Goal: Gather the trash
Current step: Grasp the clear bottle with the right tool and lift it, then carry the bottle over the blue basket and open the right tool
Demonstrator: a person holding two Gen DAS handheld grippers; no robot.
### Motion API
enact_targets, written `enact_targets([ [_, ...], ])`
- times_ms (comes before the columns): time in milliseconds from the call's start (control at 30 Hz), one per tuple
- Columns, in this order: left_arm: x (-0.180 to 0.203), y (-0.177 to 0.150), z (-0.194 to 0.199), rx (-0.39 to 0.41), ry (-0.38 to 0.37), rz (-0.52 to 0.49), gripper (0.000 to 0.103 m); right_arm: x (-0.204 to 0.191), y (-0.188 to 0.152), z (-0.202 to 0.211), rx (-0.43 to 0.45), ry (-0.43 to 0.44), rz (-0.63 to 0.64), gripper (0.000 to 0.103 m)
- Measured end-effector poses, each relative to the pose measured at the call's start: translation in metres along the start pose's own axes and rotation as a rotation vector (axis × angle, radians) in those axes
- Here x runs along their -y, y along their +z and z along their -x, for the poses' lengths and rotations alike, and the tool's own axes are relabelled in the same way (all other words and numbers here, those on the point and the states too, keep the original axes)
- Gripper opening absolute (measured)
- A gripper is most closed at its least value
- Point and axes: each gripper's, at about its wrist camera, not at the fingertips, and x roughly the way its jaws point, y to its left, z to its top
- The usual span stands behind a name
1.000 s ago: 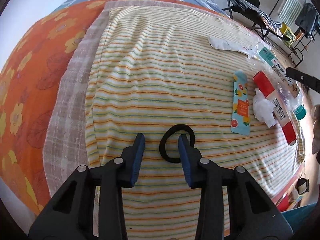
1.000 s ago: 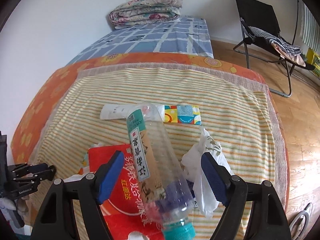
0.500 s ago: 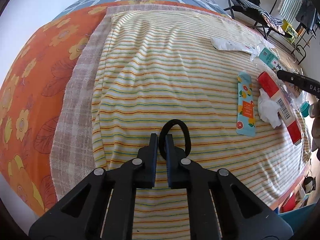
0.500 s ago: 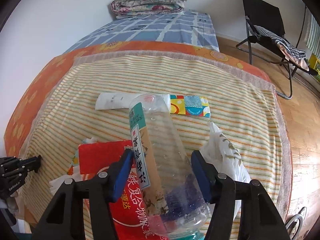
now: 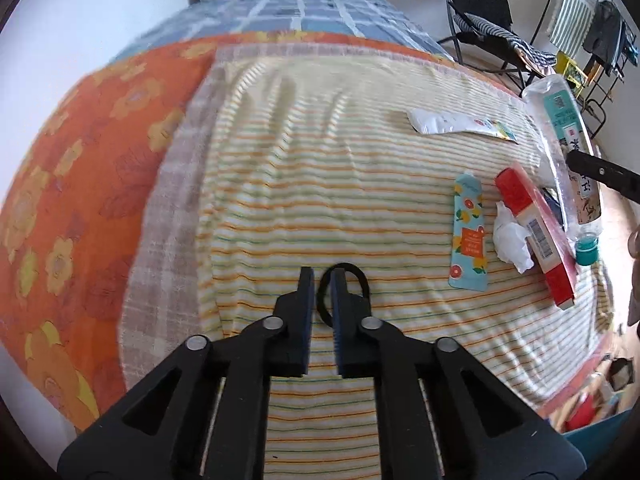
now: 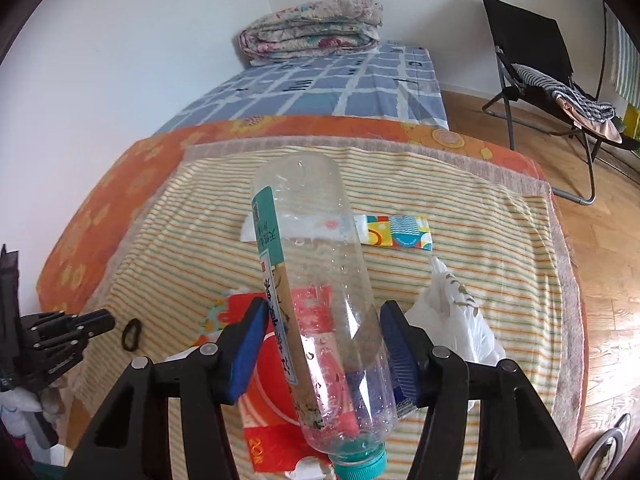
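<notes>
The right gripper (image 6: 320, 344) is clamped on a clear plastic bottle (image 6: 320, 280), its blue pads pressing the two sides of the lower body. The bottle is empty and see-through, dotted inside with droplets, with a teal and tan label (image 6: 276, 280) printed in dark characters running down one side and a teal cap (image 6: 360, 466) at the end nearest the camera; its rounded base tilts up and away, and it is lifted off the bedding. Through and beneath it lies a red and white flat packet (image 6: 276, 412), with a white plastic bag (image 6: 452, 320) crumpled just to the right and a colourful flattened tube (image 6: 396, 232) farther back on the striped cloth (image 6: 480, 248). In the left wrist view, the left gripper (image 5: 320, 276) has its jaws nearly together, having just eased open a little, with one side of a black hair tie (image 5: 356, 276) passing between the tips; whether the pads actually press it cannot be told. The tie is a thin dark loop lying on the striped cloth. Farther right there are a pale blue tube with orange fruit print (image 5: 468, 236), a wad of white tissue (image 5: 512, 236) and the red packet on edge.
</notes>
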Motion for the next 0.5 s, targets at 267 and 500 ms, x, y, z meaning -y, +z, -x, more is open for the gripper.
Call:
enact_targets([
  [267, 0.009, -0.004, -0.03, -0.07, 0.061, -0.042, 0.023, -0.004, 0.003, 0.024, 0.064, -0.021, 0.015, 0.059],
  [500, 0.012, -0.001, -0.014, -0.011, 0.054, -0.054, 0.002, -0.004, 0.002, 0.042, 0.102, -0.035, 0.036, 0.059],
])
